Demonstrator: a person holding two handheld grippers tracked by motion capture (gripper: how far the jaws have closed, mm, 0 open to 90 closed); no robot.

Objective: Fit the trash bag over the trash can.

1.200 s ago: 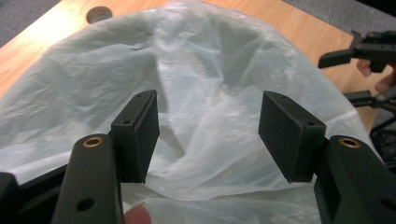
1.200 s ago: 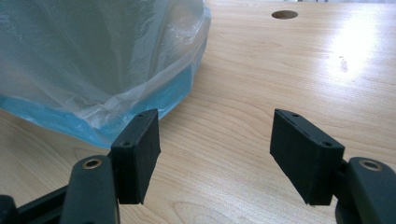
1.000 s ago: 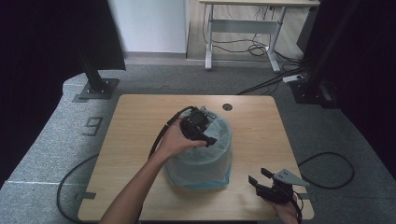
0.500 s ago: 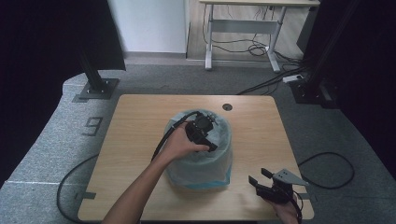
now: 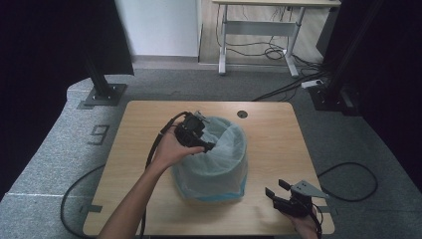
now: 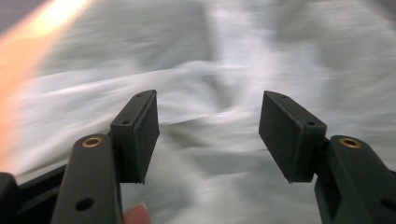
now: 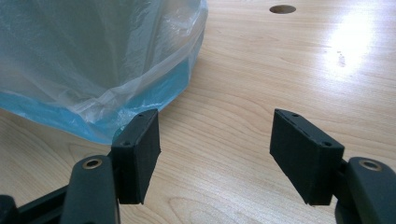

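Bin liner, pale translucent plastic over a blue bin, crumpled; both jaws wide, empty.

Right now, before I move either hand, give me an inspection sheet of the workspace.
Surface: wooden table, round hole near far edge.
Job's things: blue bin lined with a translucent plastic bag, mid-table.
Clutter: nothing seen.
Grippers: left gripper at the bag's near-left rim, jaws open, nothing between them; right gripper open, low at the near-right corner, apart from the bin.
Cables: left gripper's cable loops over the table; another on the floor.
Surroundings: grey carpet, desk behind.
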